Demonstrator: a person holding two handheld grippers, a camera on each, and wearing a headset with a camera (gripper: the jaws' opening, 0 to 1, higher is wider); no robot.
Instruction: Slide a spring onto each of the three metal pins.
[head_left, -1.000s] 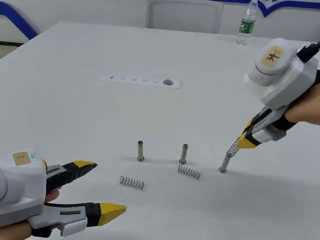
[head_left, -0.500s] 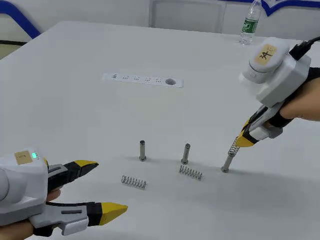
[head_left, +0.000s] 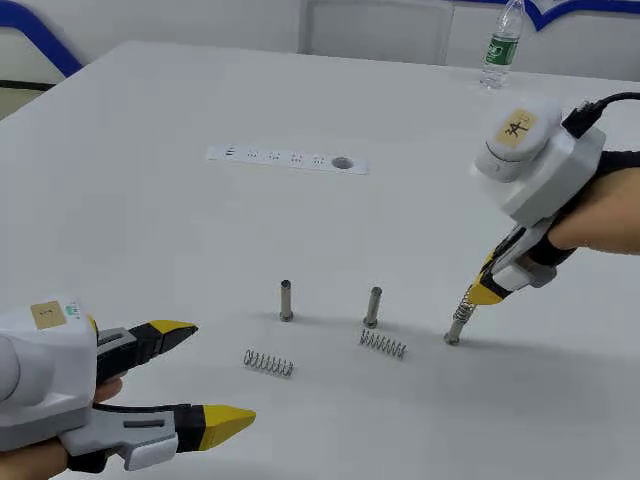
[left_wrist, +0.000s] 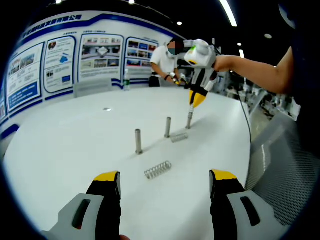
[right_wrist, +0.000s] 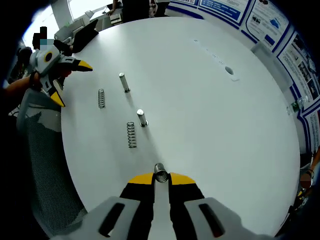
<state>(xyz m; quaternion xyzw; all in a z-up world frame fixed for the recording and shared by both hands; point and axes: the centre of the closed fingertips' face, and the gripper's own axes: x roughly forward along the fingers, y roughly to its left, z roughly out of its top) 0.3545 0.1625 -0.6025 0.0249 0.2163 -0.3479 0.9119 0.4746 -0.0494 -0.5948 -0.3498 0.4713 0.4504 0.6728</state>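
Observation:
Three metal pins stand upright in a row on the white table (head_left: 150, 230): left pin (head_left: 286, 300), middle pin (head_left: 373, 307), right pin (head_left: 457, 325). My right gripper (head_left: 483, 294) is shut on a spring (head_left: 465, 303) that sits over the top of the right pin. In the right gripper view that spring (right_wrist: 160, 173) shows end-on between the yellow tips. Two more springs lie flat, one (head_left: 268, 363) in front of the left pin and one (head_left: 383, 344) in front of the middle pin. My left gripper (head_left: 215, 372) hovers open at the near left, holding nothing.
A white power strip (head_left: 287, 159) lies farther back on the table. A water bottle (head_left: 498, 46) stands at the far edge. A grey mesh chair (right_wrist: 45, 165) stands beside the table's edge near the left gripper.
My right gripper has come lower and the spring has slid further down over the right pin. The left gripper has stayed put and open.

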